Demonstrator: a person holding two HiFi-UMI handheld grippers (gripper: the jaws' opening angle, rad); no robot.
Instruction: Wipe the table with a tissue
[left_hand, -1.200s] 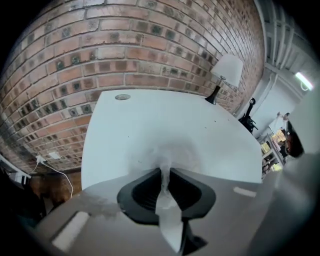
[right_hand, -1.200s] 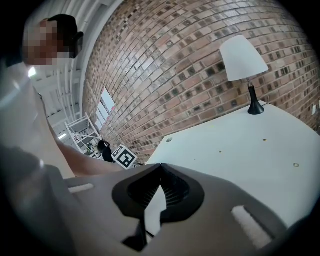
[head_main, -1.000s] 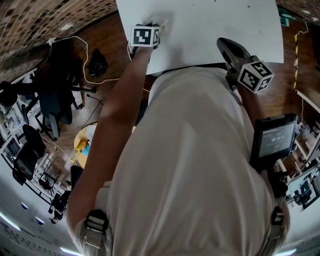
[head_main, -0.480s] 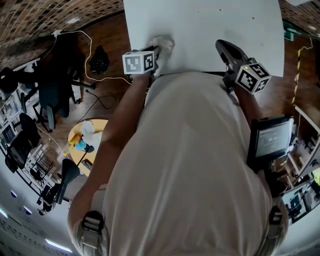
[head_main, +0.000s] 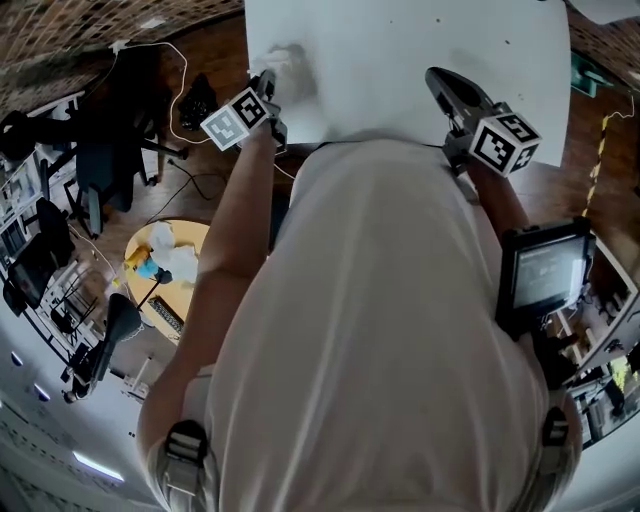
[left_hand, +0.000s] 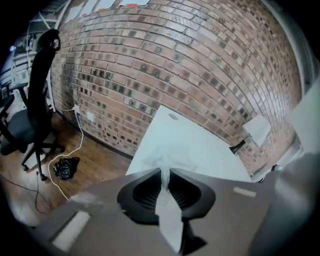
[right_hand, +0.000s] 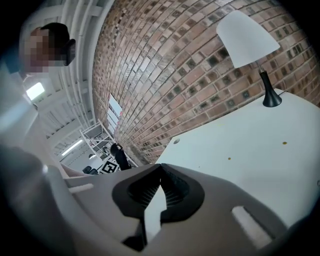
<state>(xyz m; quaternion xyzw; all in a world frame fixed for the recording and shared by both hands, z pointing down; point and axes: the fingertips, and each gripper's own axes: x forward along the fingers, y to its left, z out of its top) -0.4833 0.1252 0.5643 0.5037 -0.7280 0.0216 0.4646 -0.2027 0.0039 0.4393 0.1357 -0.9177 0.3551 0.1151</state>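
Note:
In the head view the white table (head_main: 400, 60) fills the top. My left gripper (head_main: 268, 84) reaches over its near left corner, shut on a crumpled white tissue (head_main: 286, 66) that lies on the tabletop. The left gripper view shows the tissue (left_hand: 165, 161) pinched between the closed jaws, with the table (left_hand: 205, 150) beyond. At the table's near right edge my right gripper (head_main: 441, 82) hovers. In the right gripper view its tips (right_hand: 160, 168) meet with nothing between them, above the tabletop (right_hand: 250, 150).
A white lamp (right_hand: 247, 32) stands on the table's far side by the brick wall (left_hand: 190, 60). Left of the table are an office chair (left_hand: 35, 100), a white cable and a black bag (left_hand: 65, 167) on the wooden floor. A small round yellow table (head_main: 165, 265) stands behind left.
The left gripper has slid the tissue leftward, toward the table's left edge, and rolled so its marker cube tilts. The right gripper has shifted only slightly.

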